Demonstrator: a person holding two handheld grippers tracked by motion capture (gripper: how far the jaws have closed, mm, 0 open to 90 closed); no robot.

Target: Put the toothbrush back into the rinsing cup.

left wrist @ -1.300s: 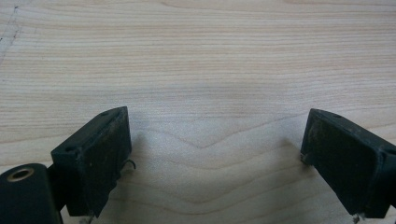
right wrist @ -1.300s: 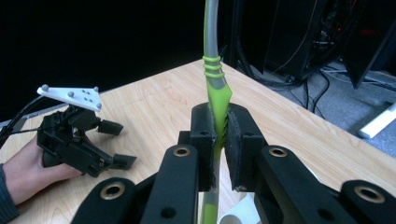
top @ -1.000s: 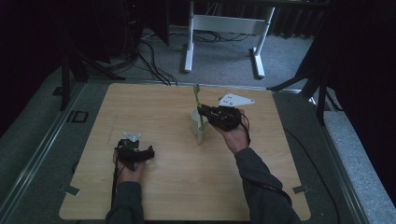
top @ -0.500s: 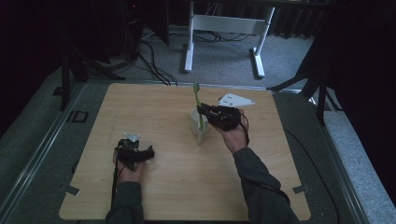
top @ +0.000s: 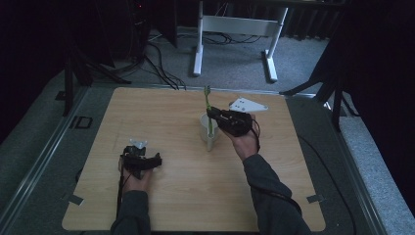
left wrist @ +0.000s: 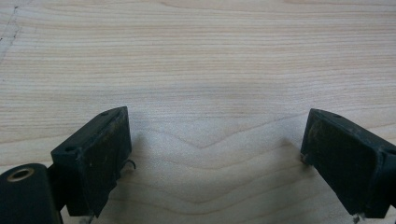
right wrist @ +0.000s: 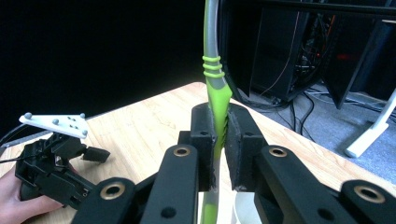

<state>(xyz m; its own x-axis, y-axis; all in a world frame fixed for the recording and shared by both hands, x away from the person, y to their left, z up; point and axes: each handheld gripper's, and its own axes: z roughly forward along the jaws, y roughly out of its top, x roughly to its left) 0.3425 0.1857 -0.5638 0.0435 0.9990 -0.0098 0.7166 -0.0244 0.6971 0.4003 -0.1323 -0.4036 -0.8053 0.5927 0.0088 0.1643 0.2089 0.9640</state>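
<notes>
Left gripper (top: pixel 145 161): you rest it low on your side, jaws spread wide.
Right gripper (top: pixel 214 117): your jaws are clamped tight, forearm extended forward.

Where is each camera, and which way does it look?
High view: above the table, looking forward and down; both forearms, left gripper, right gripper.
Left gripper view: on that gripper, facing bare tabletop between open jaws.
Right gripper view: jaws clamp the green utensil.
Shared: utensil, left gripper, high and right views.
</notes>
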